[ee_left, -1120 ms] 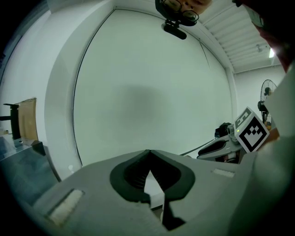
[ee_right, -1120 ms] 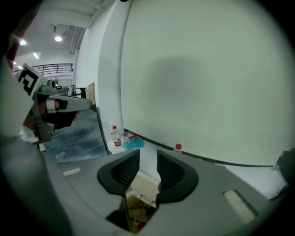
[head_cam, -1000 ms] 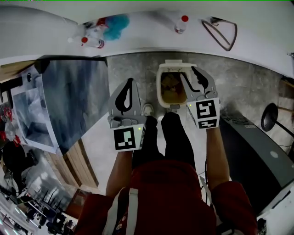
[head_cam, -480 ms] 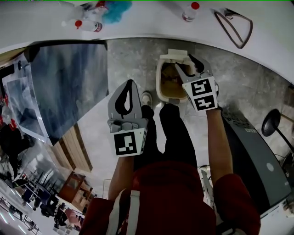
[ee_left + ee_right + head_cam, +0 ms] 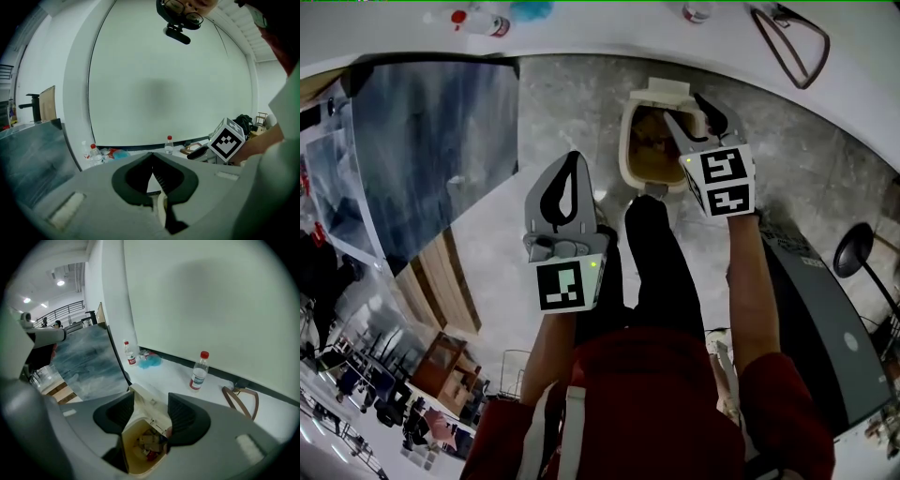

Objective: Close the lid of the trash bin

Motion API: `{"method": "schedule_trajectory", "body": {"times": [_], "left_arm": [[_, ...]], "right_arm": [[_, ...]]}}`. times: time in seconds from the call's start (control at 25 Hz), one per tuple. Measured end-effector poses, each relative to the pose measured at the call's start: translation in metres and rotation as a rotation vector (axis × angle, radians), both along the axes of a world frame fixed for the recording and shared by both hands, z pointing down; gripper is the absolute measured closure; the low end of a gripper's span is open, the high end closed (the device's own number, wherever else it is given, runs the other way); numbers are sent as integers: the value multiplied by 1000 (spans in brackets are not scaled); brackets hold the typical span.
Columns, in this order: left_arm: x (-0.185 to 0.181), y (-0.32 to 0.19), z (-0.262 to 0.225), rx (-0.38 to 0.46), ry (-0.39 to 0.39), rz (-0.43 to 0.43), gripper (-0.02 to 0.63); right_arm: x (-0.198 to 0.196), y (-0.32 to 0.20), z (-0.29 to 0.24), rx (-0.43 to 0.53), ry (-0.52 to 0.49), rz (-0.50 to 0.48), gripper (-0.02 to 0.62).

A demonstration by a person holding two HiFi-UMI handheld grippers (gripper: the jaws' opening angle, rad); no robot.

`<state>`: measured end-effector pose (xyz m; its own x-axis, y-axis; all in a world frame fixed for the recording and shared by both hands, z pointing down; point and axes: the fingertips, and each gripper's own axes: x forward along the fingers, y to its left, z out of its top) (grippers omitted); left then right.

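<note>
The cream trash bin [image 5: 630,155] stands on the floor ahead of the person's feet, with rubbish [image 5: 149,446] inside. Its lid [image 5: 660,91] is raised at the back. My right gripper [image 5: 686,108] hovers over the bin's right rear rim. Its jaws have just been opening and stand wide apart. In the right gripper view the upright lid [image 5: 140,397] shows in the gap of the right gripper [image 5: 151,397], and neither pad presses on it. My left gripper [image 5: 575,159] hangs to the left of the bin, away from it. The left gripper [image 5: 152,155] is shut on nothing.
A large blue-grey panel [image 5: 441,141] leans at the left. Plastic bottles [image 5: 478,21] and a brown loop [image 5: 787,42] lie on the white ledge behind the bin. A dark grey cabinet [image 5: 825,319] stands at the right. The person's legs [image 5: 652,253] are just before the bin.
Both grippers have come down. The right one has moved in over the bin near the lid with its jaws spread wider. The left has stayed shut.
</note>
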<state>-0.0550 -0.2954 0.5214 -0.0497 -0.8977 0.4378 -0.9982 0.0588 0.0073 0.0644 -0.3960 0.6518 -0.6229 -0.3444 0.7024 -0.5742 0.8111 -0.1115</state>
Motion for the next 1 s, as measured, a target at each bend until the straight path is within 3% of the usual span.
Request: {"method": "schedule_trajectory", "body": {"times": [0.48, 0.68, 1.0], "left_arm": [[4, 44, 16, -14, 19, 39, 606], [10, 61, 34, 1, 47, 58, 606], [20, 99, 76, -48, 86, 100, 606]], "right_arm": [[13, 71, 5, -35, -7, 38, 373], [26, 104, 32, -75, 57, 32, 373], [36, 163, 80, -144, 103, 62, 371]]}}
